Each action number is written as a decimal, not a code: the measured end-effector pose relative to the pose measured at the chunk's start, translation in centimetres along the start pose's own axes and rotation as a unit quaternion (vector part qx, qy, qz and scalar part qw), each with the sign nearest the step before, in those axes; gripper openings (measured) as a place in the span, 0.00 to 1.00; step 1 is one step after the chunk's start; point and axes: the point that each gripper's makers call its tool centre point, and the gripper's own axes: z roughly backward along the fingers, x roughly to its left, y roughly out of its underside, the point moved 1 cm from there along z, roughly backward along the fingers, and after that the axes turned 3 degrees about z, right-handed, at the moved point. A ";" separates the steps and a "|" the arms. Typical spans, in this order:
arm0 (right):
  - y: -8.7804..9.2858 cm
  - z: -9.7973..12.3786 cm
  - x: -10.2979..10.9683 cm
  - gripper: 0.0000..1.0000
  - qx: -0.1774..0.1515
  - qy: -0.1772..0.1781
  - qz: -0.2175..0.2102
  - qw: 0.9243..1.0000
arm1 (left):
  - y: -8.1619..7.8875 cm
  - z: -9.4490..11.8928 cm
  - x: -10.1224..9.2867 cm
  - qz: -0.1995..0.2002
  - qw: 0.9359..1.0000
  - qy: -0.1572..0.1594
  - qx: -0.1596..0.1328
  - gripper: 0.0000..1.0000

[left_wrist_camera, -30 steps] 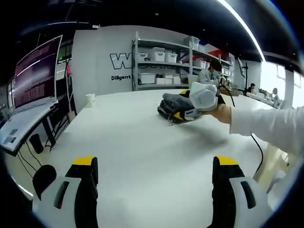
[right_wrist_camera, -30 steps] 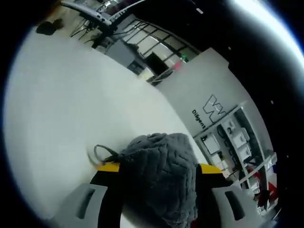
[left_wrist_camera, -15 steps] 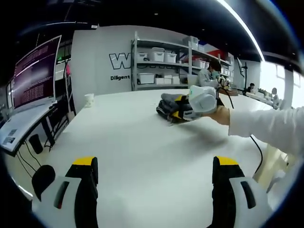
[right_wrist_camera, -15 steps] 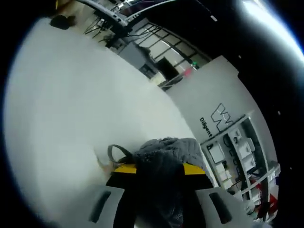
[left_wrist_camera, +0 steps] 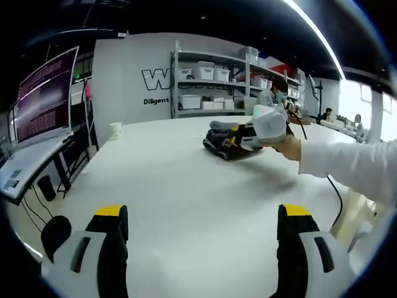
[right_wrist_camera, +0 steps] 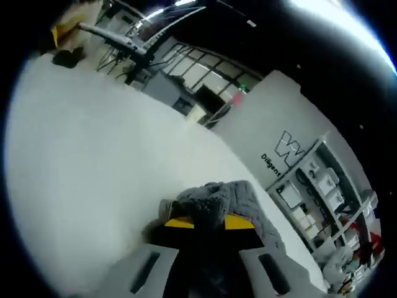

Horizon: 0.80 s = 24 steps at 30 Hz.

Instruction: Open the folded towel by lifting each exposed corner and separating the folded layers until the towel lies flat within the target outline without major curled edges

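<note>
Gripping the folded grey towel between the closed jaws of the right claw.
Seen far ahead of the left claw, whose jaws stand wide apart over the white desk, with the towel bunched at the right claw.

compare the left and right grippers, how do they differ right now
The left gripper has its fingers wide apart over bare table, holding nothing; the right gripper has its fingers closed on the grey towel. The left hangs near the table's front; the right sits far across it. Both have yellow-tipped black fingers.
</note>
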 end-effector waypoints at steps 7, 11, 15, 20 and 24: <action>-0.3 1.0 -0.7 0.06 -0.032 -0.012 -0.123 0.992 | 0.0 0.1 -0.1 -0.002 1.000 0.000 0.001 0.99; -0.3 0.9 -1.5 0.05 -0.046 -0.022 -0.189 0.981 | 0.0 0.0 -0.2 -0.001 1.000 0.001 0.001 0.99; -0.4 2.1 -2.3 0.05 -0.059 -0.027 -0.234 0.970 | 0.1 -0.1 -0.4 -0.002 1.000 0.002 0.003 0.99; -0.3 2.8 -3.8 0.05 -0.079 -0.018 -0.278 0.957 | 0.1 -0.1 -0.8 -0.006 1.000 0.009 0.003 0.99; -0.2 3.4 -5.4 0.05 -0.092 -0.006 -0.298 0.950 | -0.1 0.1 -0.4 -0.001 1.000 0.006 -0.004 0.99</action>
